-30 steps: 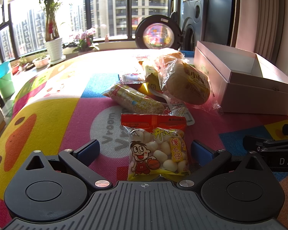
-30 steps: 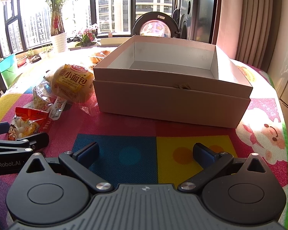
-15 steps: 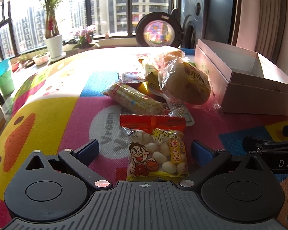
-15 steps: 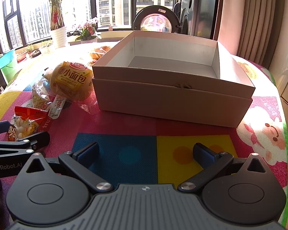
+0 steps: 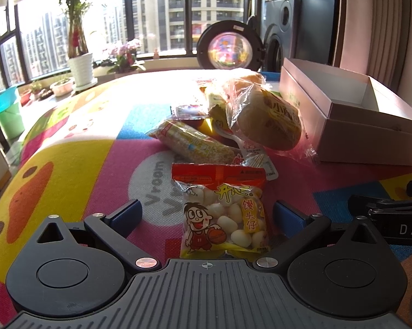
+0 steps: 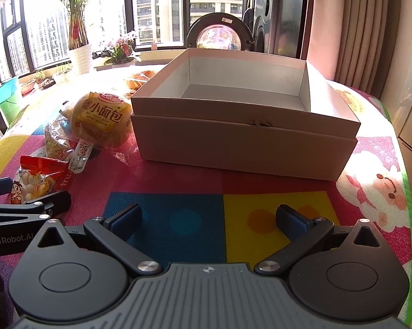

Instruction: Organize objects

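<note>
A red and yellow snack bag with a cartoon boy [image 5: 222, 211] lies flat on the colourful mat between the fingers of my left gripper [image 5: 208, 213], which is open around it without touching. Behind it lie a long yellow cracker pack [image 5: 192, 142] and a bagged round bread [image 5: 269, 120]. An open white cardboard box [image 6: 244, 126] stands further right, with nothing visible inside it. My right gripper [image 6: 209, 218] is open over the blue and yellow squares in front of the box, holding nothing. The snack bag [image 6: 33, 181] and bread [image 6: 101, 118] also show at left in the right wrist view.
More wrapped snacks [image 5: 189, 109] lie behind the bread. A potted plant [image 5: 79, 65], flowers [image 5: 123, 57] and a green bucket [image 5: 8, 112] stand by the windows at far left. A washing machine with its round door [image 5: 227, 49] open is behind the table. The table edge runs along the right [image 6: 406, 192].
My left gripper has dropped and tilted slightly over the snack bag, which still lies between the fingers. The right gripper has risen a little, showing more of the box's inside.
</note>
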A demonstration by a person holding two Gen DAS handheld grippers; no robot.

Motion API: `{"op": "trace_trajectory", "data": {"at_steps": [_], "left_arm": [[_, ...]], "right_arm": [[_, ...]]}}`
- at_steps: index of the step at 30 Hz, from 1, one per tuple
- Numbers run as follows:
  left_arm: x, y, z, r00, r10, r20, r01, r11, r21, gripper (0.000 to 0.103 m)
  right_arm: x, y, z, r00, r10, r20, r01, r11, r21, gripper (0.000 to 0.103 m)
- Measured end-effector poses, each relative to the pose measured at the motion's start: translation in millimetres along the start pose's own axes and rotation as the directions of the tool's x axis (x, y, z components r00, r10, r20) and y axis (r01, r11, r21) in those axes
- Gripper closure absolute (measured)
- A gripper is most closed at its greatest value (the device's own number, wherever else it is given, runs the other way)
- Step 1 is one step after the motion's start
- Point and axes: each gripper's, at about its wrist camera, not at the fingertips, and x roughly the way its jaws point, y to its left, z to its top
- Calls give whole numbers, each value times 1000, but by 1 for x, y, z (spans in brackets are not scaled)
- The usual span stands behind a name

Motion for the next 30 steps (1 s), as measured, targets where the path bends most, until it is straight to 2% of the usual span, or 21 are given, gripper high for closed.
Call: {"op": "trace_trajectory", "data": {"at_steps": [3,8,9,11,12,13,15,17,19,21,25,28,29,30], "left_arm": [[-1,-3,0,1000,9,3,-9,1000,12,0],[-2,1,1,1000,-16,-1,16,1000,9,2],[-4,2,1,1000,-17,1,17,1000,8,6],[-8,4,2,999,-31,7,31,999,17,19],[-11,6,3,999,-45,6,45,999,20,36],[-14,9,5,999,-54,3,54,998,16,42],[-21,16,11,998,-64,22,64,998,-9,42],[-29,25,18,996,-67,60,70,997,-37,42],[-37,34,24,992,-76,101,84,994,-75,42],[-43,43,28,988,-91,126,105,989,-107,42],[-47,53,29,985,-107,136,124,985,-121,42],[-49,55,26,984,-124,126,137,986,-100,42],[-49,55,25,985,-126,121,138,986,-97,42],[-49,55,24,985,-128,118,139,986,-94,42]], "right_arm": [[0,-2,0,1000,3,5,-3,1000,20,0],[1,0,2,1000,11,-18,-11,1000,-14,0],[2,-1,3,1000,20,-23,-20,1000,-21,0],[1,-3,5,998,54,-32,-56,998,-41,0],[-2,-4,6,995,95,-40,-97,994,-57,0],[-7,-5,8,991,131,-41,-134,989,-66,0],[-35,-10,13,986,161,41,-156,983,-93,1],[-64,-17,28,978,119,172,-96,986,-134,1],[-78,-32,54,966,48,252,-18,993,-120,1],[-70,-51,80,969,-17,248,39,996,-84,1],[-7,-86,116,979,-148,141,154,988,-27,2],[34,-100,120,981,-183,65,184,983,-9,18],[47,-104,119,985,-173,26,173,985,5,32],[56,-106,119,987,-161,-10,161,987,16,54]]}}
